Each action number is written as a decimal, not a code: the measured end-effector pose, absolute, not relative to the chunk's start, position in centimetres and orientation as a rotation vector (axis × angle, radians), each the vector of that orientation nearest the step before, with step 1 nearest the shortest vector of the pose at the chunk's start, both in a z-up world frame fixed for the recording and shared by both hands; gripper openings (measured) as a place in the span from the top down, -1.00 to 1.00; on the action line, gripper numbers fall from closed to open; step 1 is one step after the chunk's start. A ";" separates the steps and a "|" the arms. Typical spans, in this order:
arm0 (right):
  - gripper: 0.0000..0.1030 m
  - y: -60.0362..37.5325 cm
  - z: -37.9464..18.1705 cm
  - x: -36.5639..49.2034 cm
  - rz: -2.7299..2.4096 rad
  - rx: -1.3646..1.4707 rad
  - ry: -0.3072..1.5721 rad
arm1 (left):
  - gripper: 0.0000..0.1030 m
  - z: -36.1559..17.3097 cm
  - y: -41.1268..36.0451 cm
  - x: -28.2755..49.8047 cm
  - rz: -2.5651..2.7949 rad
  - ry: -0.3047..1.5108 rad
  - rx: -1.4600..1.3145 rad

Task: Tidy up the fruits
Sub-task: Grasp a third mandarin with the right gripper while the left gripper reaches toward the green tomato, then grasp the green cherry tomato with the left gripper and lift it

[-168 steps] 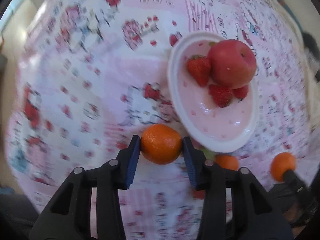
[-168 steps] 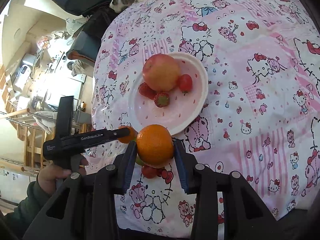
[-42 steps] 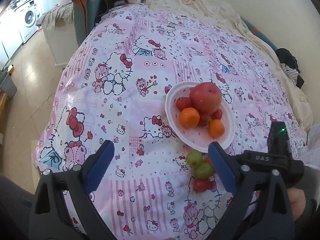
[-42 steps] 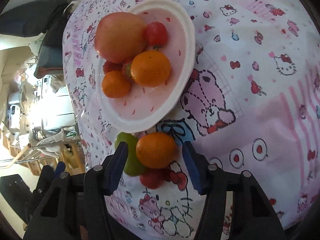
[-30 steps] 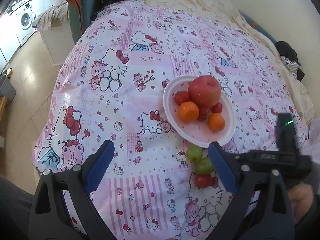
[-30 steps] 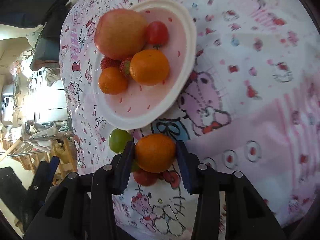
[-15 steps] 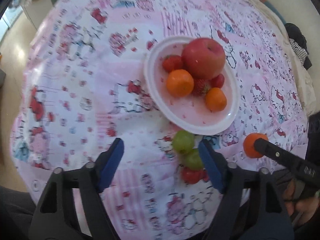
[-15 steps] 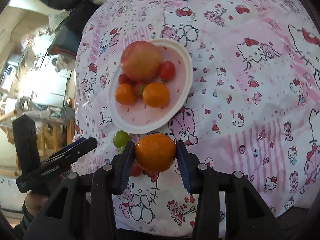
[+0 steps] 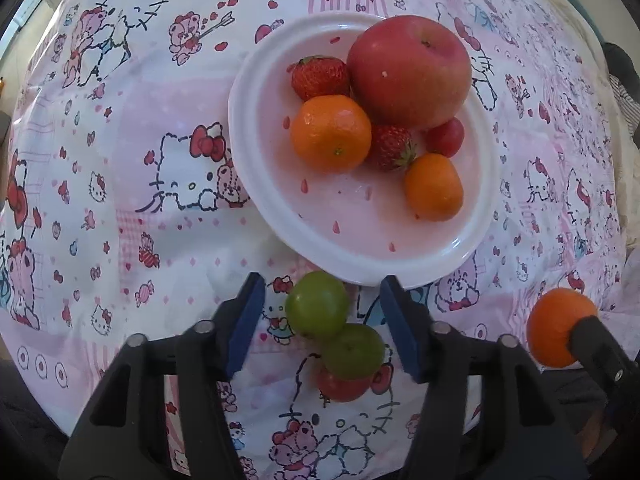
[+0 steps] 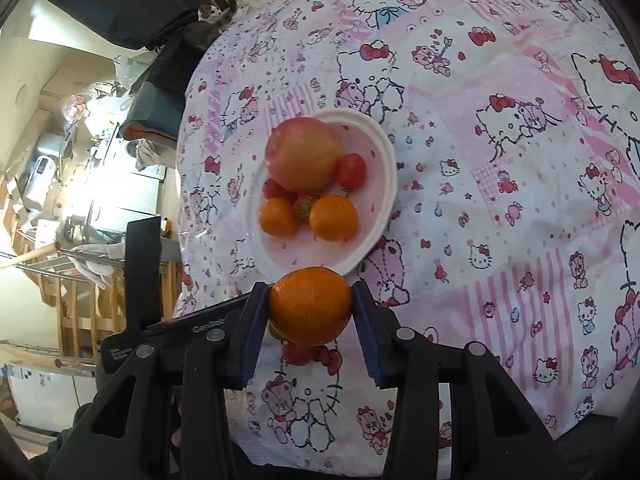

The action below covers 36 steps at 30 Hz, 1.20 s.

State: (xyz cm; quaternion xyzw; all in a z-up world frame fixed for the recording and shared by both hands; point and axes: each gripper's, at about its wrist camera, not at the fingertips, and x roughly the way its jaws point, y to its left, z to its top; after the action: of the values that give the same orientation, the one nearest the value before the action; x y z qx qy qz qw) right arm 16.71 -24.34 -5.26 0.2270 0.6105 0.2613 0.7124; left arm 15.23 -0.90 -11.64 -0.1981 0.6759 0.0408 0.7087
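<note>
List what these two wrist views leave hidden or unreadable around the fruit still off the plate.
- Red fruit on the patterned cloth: left wrist view, mostly covered by the nearer green fruit; its kind is unclear.
- The green fruits: right wrist view, nearly hidden behind the orange mandarin clamped in the right tool.
- Right tool: left wrist view, cut off at the lower right edge; only one finger shows.
- Left tool: pad contact with the farther green fruit not visible; gaps show.

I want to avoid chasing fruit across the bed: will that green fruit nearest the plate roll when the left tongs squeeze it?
Probably. The green fruit is round and smooth, so it may squirt from the left tongs, which have been closing around it. It leans on a second green fruit, which could be nudged too.
</note>
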 end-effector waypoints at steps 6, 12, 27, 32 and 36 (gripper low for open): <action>0.14 -24.3 -4.9 16.6 0.598 0.514 1.345 | 0.14 -11.6 -0.5 15.1 0.092 1.511 -0.435; 0.14 -24.3 -4.9 16.5 0.597 0.518 1.346 | 0.19 -11.8 0.4 14.7 0.096 1.507 -0.452; 0.14 -24.9 -5.0 16.5 0.575 0.526 1.354 | 0.49 -7.6 2.6 13.2 0.001 1.429 -0.493; 0.14 -24.7 -4.4 18.1 0.572 0.528 1.358 | 0.49 -4.0 2.3 14.9 -0.016 1.275 -0.322; 0.14 -23.9 -3.9 20.4 0.557 0.495 1.354 | 0.49 -4.0 1.1 16.6 -0.030 1.207 -0.187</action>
State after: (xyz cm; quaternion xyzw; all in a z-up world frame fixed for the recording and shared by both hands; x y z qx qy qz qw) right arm 20.42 -23.93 -3.91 0.2236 0.6115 0.2517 0.7161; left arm 16.60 1.10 -4.01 -0.0877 0.5665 -0.0141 0.8193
